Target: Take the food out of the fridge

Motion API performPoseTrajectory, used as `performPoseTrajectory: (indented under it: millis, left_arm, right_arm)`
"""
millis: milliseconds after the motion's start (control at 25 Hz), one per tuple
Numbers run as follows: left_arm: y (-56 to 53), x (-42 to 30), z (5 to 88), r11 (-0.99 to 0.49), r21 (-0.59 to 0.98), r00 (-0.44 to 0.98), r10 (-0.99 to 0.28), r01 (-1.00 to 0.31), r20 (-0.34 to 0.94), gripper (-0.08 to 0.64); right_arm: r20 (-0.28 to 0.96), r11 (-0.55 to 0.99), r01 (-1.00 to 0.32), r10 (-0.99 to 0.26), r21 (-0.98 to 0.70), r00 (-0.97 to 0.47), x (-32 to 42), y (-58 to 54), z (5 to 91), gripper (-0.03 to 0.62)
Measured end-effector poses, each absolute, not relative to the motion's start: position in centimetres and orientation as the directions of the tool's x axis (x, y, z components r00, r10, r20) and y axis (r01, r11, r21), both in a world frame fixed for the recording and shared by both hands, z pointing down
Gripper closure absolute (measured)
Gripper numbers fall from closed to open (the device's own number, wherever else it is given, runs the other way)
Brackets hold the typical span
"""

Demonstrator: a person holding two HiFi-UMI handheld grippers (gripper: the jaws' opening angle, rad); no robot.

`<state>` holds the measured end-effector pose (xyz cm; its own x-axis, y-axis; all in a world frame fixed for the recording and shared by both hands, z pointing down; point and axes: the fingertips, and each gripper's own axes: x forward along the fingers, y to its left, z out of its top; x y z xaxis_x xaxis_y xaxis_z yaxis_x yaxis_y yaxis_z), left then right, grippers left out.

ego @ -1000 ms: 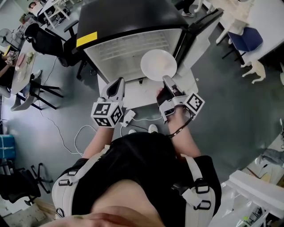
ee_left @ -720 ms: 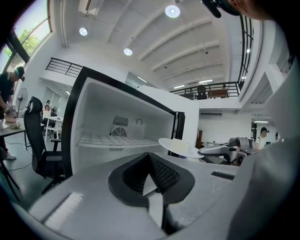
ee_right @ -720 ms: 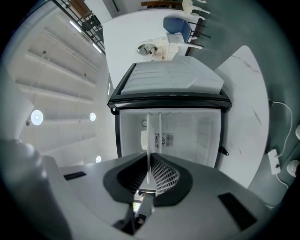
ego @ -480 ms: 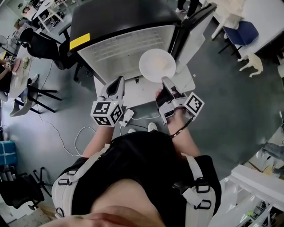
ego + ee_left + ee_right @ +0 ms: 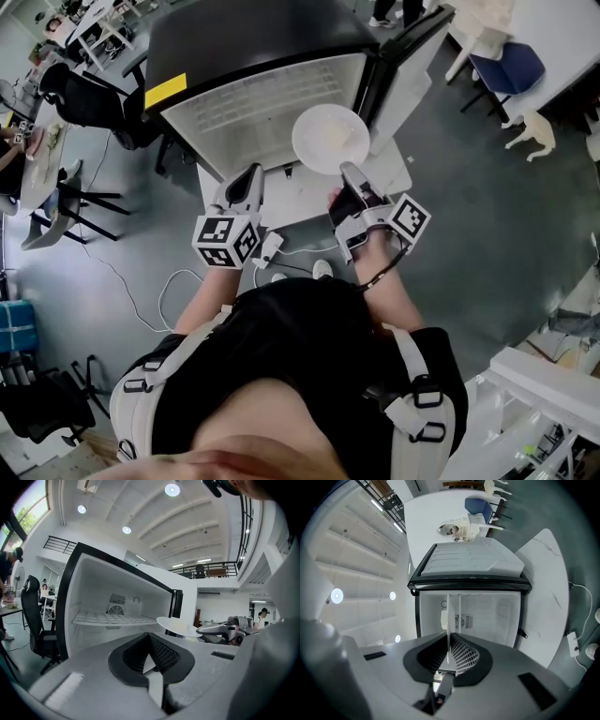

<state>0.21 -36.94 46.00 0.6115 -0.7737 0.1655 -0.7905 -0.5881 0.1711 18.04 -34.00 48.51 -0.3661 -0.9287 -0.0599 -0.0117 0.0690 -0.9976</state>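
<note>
One plate is sitting in the right gripper, whose fingers are pinching its near rim, almost together, just outside the mouth of the fridge. The left gripper is hanging beside it, fingers closed on nothing. I'd say doing this well is meaning a firm pinch and a level plate while drawing it clear. The left gripper view is showing the shelf inside bare. The right gripper view is giving the plate only edge-on, while the head view is giving its round face. Whether food is lying on it, I cannot tell.
</note>
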Motion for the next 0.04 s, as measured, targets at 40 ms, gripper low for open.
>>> performPoseTrajectory:
  millis: [40]
  left_arm:
    - [-36.95,0.21,46.01,-0.588,0.171,0.611,-0.774,-0.791,0.166,0.558]
  right_arm:
    - [-0.06,0.07,-0.012,-0.928,-0.997,-0.367,18.04,-34.0,48.51,0.563]
